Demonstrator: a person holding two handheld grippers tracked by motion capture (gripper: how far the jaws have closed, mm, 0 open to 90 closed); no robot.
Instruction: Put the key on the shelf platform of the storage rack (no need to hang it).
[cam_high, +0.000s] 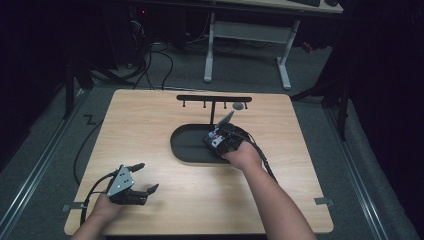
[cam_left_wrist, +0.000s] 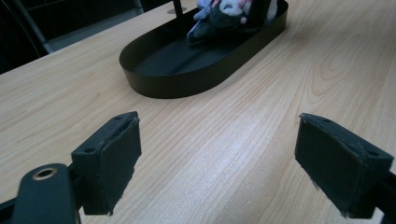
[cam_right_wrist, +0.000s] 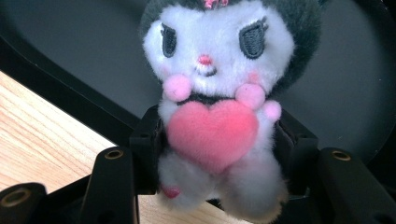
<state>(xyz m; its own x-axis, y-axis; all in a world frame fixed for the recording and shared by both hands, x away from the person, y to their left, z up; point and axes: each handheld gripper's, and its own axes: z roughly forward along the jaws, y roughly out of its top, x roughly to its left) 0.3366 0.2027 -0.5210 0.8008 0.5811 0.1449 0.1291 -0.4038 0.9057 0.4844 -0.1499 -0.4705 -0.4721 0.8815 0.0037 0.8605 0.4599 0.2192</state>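
Plush toy clamped at its body between right gripper jaws, held over the black oval tray, right end, table centre. Left gripper at 7 o'clock over bare table, jaws wide apart, holding nothing.

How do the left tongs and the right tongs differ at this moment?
The left tongs stand wide open with nothing between the jaws; the right tongs are shut on a plush toy that holds a pink heart. The left tongs sit low over the bare wooden table, apart from the oval black tray; the right tongs are at the tray's edge. Both have black padded jaws and are held by a hand.
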